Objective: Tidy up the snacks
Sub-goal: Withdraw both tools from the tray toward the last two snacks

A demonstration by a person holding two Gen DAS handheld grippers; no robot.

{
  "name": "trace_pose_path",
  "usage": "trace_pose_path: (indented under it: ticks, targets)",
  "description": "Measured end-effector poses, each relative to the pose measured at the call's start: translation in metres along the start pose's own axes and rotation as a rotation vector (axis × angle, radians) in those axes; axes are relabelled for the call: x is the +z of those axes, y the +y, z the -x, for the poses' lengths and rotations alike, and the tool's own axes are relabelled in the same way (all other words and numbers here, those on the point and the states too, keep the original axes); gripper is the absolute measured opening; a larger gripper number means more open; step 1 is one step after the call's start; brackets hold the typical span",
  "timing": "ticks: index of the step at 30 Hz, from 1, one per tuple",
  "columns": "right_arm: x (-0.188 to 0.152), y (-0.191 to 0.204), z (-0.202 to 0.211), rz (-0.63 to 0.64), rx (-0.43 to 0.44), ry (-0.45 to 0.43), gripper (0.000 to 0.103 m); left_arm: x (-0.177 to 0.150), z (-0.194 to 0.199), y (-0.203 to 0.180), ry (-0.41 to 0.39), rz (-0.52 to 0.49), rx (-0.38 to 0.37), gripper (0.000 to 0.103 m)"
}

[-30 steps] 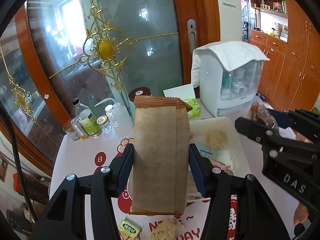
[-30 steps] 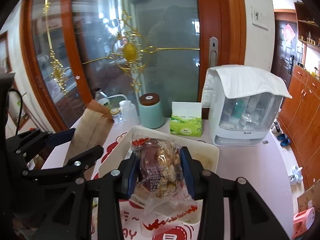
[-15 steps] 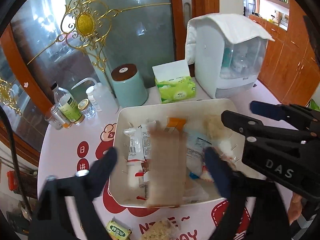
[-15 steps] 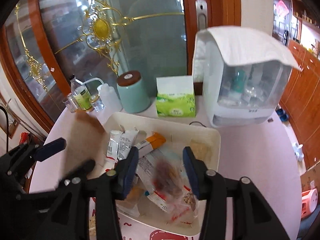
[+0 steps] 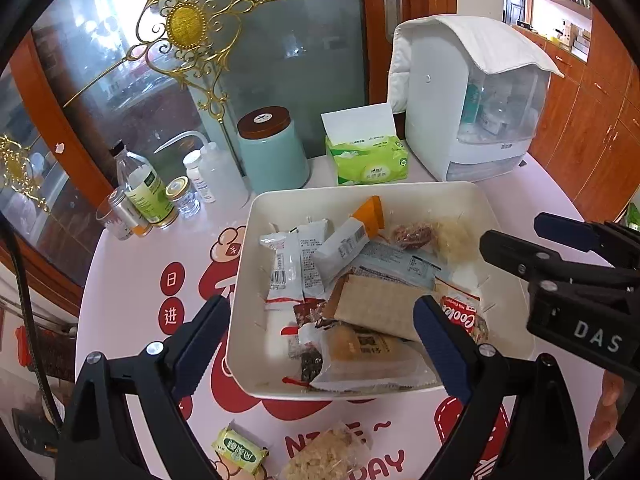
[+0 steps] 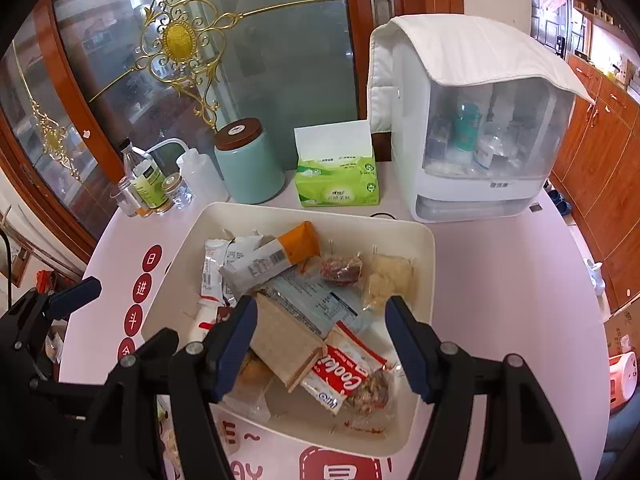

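Snacks (image 6: 304, 312) fill tray (image 6: 424, 240); only left view shows green packet (image 5: 239, 449).

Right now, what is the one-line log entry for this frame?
left hand-held gripper: open | right hand-held gripper: open | brown packet: in white tray | cookie bag: in tray | two snacks outside tray

Home dining area, ornate glass door (image 5: 192, 36), wooden cabinets (image 6: 600, 128), tissue box (image 6: 338, 176), pink printed table (image 5: 132, 280)
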State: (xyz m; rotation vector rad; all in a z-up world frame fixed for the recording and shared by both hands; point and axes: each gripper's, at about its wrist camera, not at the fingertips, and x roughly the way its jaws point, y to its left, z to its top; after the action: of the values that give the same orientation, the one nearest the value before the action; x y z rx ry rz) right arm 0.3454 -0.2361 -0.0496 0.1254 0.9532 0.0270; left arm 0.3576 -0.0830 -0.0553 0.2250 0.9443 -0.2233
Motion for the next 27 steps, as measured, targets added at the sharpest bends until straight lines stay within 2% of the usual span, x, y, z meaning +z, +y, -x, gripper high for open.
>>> trace_pose_path:
  ticks: [10,16,27]
  targets:
    - [-0.027,0.006,0.037,0.011,0.036,-0.019,0.067,-0.020,0.037,0.002,-0.013,-0.005,0.047,0.093]
    - [-0.058,0.008,0.068,0.017,0.055,-0.022,0.067,-0.048,0.077,0.013,-0.025,-0.005,0.095,0.093]
    - [-0.112,0.024,0.113,0.054,0.108,-0.017,0.067,-0.113,0.138,0.049,-0.012,0.067,0.155,0.093]
